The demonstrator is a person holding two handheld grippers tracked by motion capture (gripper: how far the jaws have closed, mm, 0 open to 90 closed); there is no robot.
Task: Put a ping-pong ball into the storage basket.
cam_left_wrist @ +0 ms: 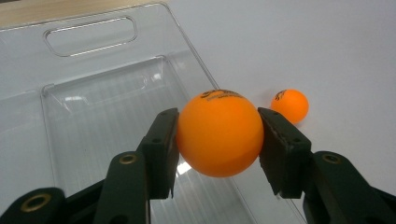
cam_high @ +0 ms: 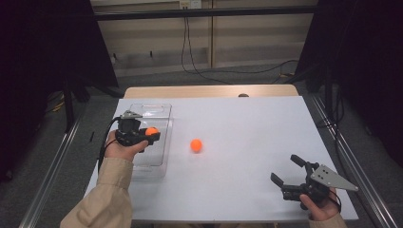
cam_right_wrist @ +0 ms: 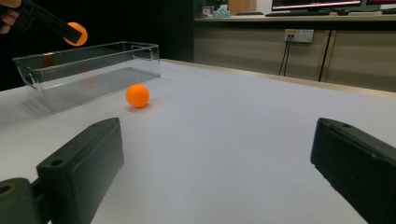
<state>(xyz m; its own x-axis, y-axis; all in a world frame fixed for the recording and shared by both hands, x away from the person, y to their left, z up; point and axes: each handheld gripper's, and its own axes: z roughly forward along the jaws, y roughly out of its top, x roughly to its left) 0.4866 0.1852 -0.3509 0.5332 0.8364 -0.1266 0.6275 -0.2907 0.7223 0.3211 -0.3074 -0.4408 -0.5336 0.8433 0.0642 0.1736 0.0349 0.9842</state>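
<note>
Black left gripper [cam_left_wrist: 218,140] clamps an orange ball [cam_left_wrist: 218,133] over the clear tray [cam_left_wrist: 88,93], print unreadable; right gripper [cam_right_wrist: 217,163] gapes empty.

White table [cam_high: 247,190], clear plastic bin [cam_high: 164,110], loose orange ball [cam_high: 196,145]

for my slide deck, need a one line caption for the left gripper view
Left hand-held gripper clamps an orange ball above a clear plastic bin; a second ball waits on the table.
</note>
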